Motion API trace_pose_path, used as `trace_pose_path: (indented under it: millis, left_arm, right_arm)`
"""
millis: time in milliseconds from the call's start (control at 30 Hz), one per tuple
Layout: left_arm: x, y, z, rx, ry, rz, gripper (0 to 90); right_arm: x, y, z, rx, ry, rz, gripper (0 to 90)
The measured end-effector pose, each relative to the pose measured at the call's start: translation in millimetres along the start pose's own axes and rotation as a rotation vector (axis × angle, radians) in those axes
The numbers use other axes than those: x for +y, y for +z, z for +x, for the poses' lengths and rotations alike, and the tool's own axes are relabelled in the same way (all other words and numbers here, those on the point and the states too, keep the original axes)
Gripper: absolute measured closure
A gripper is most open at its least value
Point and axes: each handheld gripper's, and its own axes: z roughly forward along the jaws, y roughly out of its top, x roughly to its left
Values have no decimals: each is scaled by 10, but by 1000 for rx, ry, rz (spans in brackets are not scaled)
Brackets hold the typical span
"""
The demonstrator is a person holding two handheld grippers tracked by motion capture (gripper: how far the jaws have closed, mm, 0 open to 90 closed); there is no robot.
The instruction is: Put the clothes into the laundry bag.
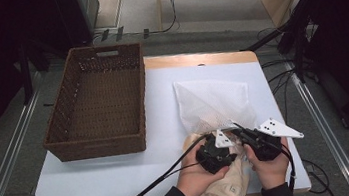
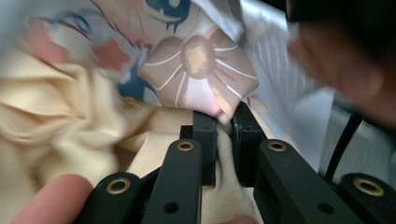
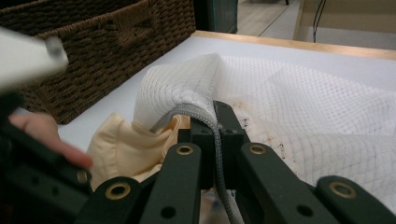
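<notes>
White board covers the table [image 1: 121, 175], and at its near edge we hold both tongs over soft laundry. Our left gripper [image 1: 216, 156] is clamped on a fold of the cream printed cloth [image 2: 60, 112]; our right gripper [image 3: 217, 126] is clamped on the grey zipper edge [image 3: 187, 111] of the white mesh laundry bag [image 1: 213, 101], which lies in the middle of the table. We judge both pieces light, limp and easy to slip, so the firm zipper seam is the best hold. Farther left stands a stiff, rectangular brown wicker basket [image 1: 62, 119].
</notes>
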Motion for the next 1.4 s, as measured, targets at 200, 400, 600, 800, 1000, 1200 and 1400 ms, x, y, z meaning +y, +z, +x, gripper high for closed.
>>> trace_pose_path:
  millis: [200, 400, 600, 800, 1000, 1200, 1400]
  left_arm:
    - [112, -68, 112, 105, -75, -108, 839]
    - [-9, 322, 405, 226, -107, 33, 819]
    - [-30, 224, 256, 181, -15, -8, 608]
    - [-58, -139, 130, 63, -16, -77, 451]
    - [-223, 54, 10, 14, 55, 101, 327]
    - [-261, 129, -33, 111, 79, 134, 732]
    - [-88, 19, -10, 106, 13, 3, 809]
  right_arm:
    - [79, -65, 79, 16, -17, -33, 899]
    - [42, -14, 124, 23, -26, -9, 899]
    - [-2, -6, 9, 7, -2, 4, 899]
    - [-11, -39, -104, -14, 28, -7, 899]
    - [-12, -11, -80, -10, 33, -4, 898]
    - [-10, 5, -17, -3, 19, -2, 898]
    - [2, -21, -49, -3, 25, -14, 898]
